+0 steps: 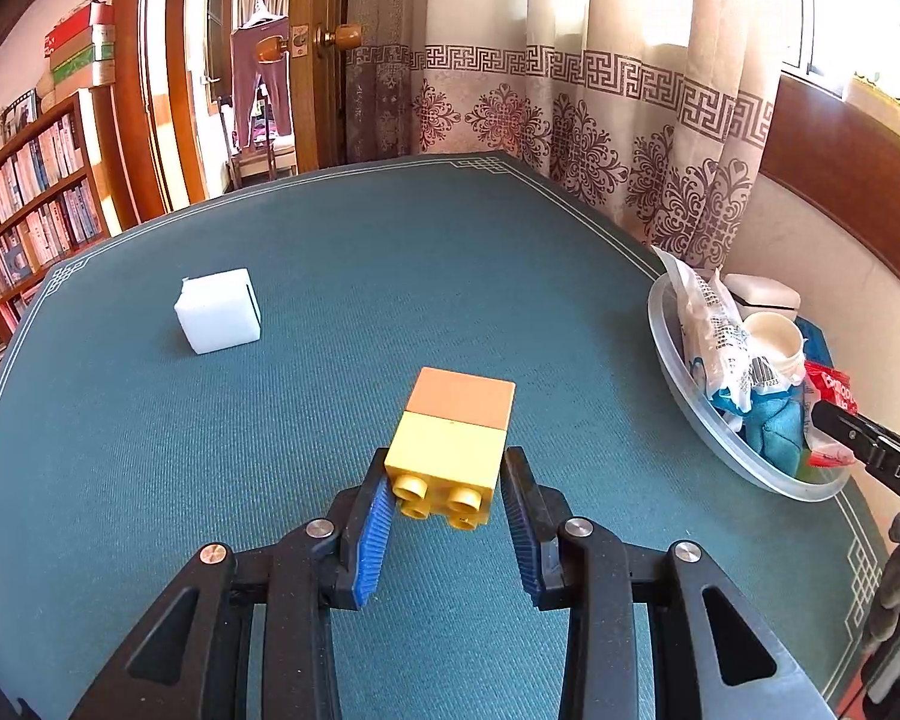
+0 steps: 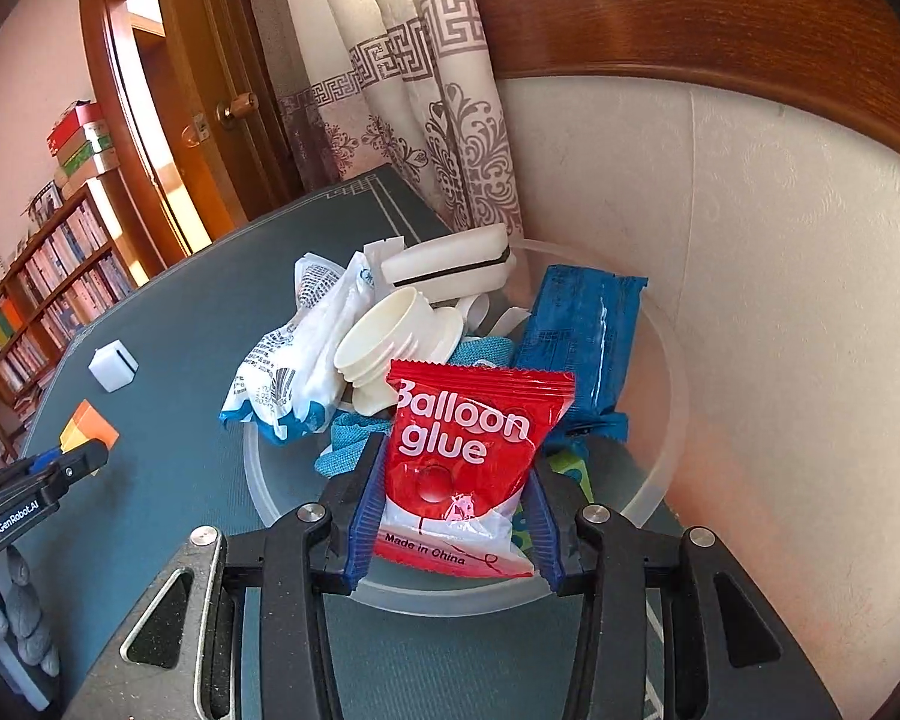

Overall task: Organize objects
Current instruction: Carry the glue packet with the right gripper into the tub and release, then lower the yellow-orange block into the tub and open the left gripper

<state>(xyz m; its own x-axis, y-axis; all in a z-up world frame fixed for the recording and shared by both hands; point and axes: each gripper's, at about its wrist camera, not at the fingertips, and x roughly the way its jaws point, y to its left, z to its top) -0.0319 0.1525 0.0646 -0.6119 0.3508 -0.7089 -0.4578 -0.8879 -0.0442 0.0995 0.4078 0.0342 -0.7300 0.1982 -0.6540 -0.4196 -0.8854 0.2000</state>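
Note:
A yellow and orange block stack lies on its side on the green table mat. My left gripper is shut on its yellow end, studs facing the camera. It also shows in the right wrist view. My right gripper is shut on a red "Balloon glue" packet and holds it over the clear plastic bowl. The bowl sits at the table's right edge. A white cube stands at the far left of the mat.
The bowl holds a white printed bag, a white ribbed cap, a white case, a blue packet and blue cloth. Curtains and a wall close the far and right sides. A bookshelf stands left.

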